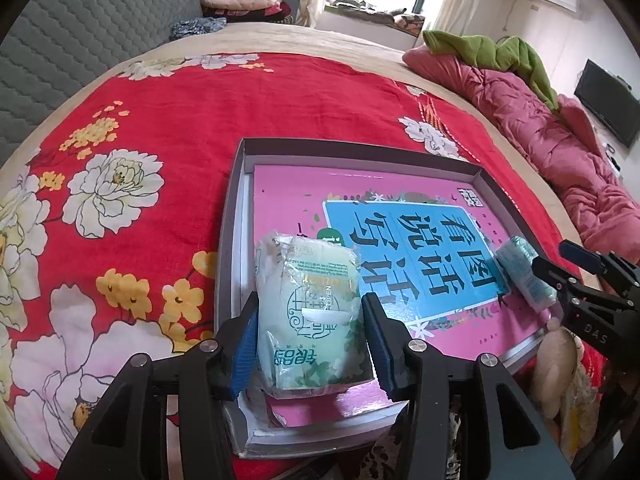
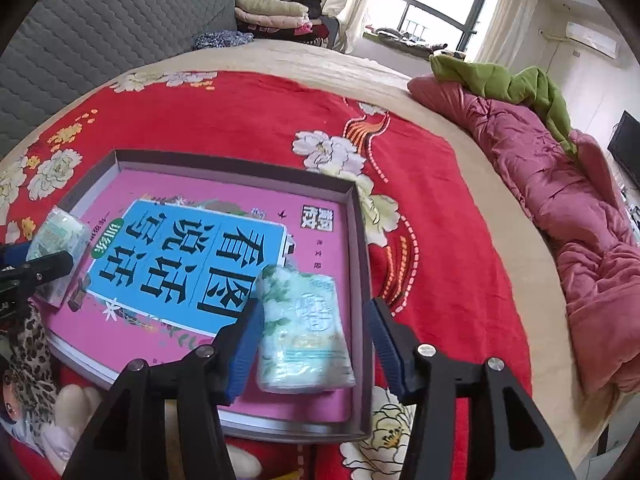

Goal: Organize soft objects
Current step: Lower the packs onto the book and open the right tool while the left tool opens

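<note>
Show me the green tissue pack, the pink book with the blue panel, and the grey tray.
Green plastic tissue pack (image 1: pixel 310 312), left wrist view, printed front.
Pink book with blue panel (image 2: pixel 192 258), right wrist view, blue title panel.
Grey cardboard tray (image 2: pixel 358 240), right wrist view, right wall.

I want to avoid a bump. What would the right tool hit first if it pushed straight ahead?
Probably the tissue pack lying between its open fingers, in the tray; the left finger looks already against it.
</note>
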{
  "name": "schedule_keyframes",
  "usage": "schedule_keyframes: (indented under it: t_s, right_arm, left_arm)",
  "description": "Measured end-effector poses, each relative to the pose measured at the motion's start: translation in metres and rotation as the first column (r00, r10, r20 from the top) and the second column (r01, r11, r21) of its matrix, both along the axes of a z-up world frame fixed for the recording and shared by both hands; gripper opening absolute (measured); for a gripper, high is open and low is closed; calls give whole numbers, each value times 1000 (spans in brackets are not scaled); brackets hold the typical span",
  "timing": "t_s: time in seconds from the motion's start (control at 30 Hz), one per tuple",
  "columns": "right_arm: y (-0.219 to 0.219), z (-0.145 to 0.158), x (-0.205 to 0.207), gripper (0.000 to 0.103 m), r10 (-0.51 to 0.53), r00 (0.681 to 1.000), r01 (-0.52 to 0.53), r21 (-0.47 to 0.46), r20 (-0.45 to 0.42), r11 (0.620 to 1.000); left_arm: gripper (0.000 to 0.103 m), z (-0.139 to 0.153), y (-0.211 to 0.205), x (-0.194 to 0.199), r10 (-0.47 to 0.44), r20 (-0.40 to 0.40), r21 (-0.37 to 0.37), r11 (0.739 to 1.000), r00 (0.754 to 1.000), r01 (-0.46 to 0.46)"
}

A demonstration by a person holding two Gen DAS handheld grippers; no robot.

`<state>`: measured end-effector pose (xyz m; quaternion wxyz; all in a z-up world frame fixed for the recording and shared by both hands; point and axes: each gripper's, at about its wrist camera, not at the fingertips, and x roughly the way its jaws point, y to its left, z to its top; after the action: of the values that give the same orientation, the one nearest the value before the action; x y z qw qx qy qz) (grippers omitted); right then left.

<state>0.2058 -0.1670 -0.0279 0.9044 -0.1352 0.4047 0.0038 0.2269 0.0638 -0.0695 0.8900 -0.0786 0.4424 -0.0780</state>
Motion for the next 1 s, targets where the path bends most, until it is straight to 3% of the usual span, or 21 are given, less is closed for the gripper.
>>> schedule_keyframes:
  t_s: [0.1,0.4,1.0]
  right_arm:
    - [-2,7,-3,60,-11,1000,11,21,10,1000]
    - [1,18,-5,63,-23,1000,22,43,21,999]
    - [-8,21,-14,64,-42,999,40,107,21,993]
  left_arm:
    - [52,0,0,1,-2,-3,-1,1000,1000,2]
    - [57,0,-1,3,-11,-10,-11,1000,1000,11]
    - [69,3,-7,3,-42,-8,-23,999,999,42]
